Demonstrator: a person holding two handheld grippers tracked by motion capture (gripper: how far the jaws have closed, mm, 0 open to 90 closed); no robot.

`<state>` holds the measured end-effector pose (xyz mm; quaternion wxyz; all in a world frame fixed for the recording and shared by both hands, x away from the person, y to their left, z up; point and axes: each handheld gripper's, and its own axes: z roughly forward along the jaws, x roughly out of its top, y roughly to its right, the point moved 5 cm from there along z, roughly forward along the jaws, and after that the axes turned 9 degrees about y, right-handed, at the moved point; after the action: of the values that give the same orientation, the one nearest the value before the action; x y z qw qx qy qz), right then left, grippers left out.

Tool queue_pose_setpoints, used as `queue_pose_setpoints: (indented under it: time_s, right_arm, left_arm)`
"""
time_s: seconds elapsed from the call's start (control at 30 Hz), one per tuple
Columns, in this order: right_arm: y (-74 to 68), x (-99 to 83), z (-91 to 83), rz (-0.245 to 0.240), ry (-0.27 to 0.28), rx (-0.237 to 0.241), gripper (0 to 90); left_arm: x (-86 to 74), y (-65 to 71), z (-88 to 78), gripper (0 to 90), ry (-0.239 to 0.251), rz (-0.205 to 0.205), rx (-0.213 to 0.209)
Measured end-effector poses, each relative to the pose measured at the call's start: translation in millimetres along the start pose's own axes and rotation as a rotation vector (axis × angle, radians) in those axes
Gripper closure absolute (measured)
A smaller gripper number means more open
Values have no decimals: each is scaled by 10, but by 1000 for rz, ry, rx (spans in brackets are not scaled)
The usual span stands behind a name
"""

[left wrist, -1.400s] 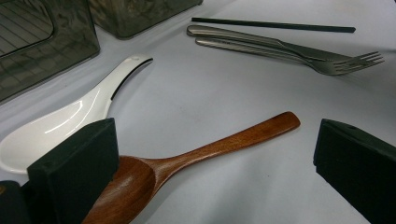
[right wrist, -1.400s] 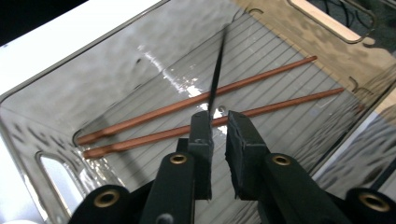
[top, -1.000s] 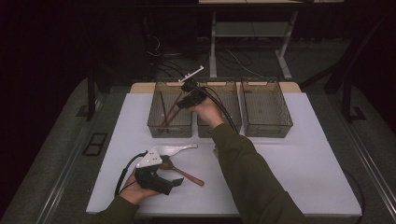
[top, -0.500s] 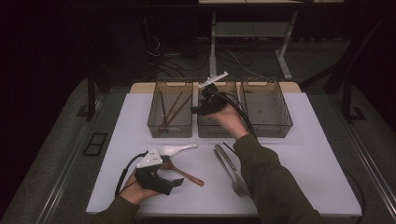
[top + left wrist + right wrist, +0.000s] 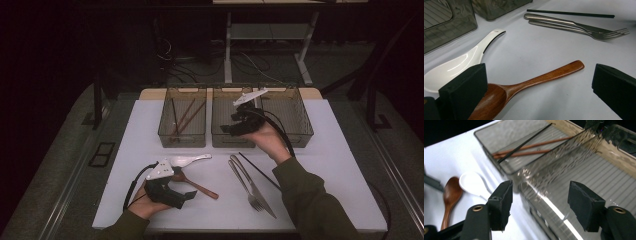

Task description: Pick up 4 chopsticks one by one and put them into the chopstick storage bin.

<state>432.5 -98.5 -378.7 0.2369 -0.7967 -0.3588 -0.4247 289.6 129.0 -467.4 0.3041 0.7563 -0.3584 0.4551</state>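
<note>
Black right hand-held gripper (image 5: pixel 539 205) open, empty.

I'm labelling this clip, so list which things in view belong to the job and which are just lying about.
Job: wooden spoon, white spoon, metal cutlery, black chopstick, three bins, chopsticks in the left bin.
Lying about: floor cables, desk frame behind the table.

My white table (image 5: pixel 325 150): three clear bins (image 5: pixel 182 125) at 12, white spoon (image 5: pixel 187 160) and wooden spoon (image 5: pixel 200 186) at 8, fork (image 5: pixel 250 187), knife (image 5: pixel 242 172), black chopstick (image 5: pixel 257 170) at 5.
</note>
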Motion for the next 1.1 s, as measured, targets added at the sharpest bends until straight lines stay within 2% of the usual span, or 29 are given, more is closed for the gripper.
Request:
queue_pose_setpoints:
  time_s: [0.57,0.93,1.1]
  right_arm:
    - [23,-659,-562,55,-16,-17,398]
    - [32,-1023,-793,85,-42,-18,470]
    - [-9,-1148,-861,71,-70,-21,527]
  left_arm:
    - [6,4,-5,0,2,7,1]
    - [7,5,-9,0,4,6,-2]
    - [10,9,-9,0,3,11,-4]
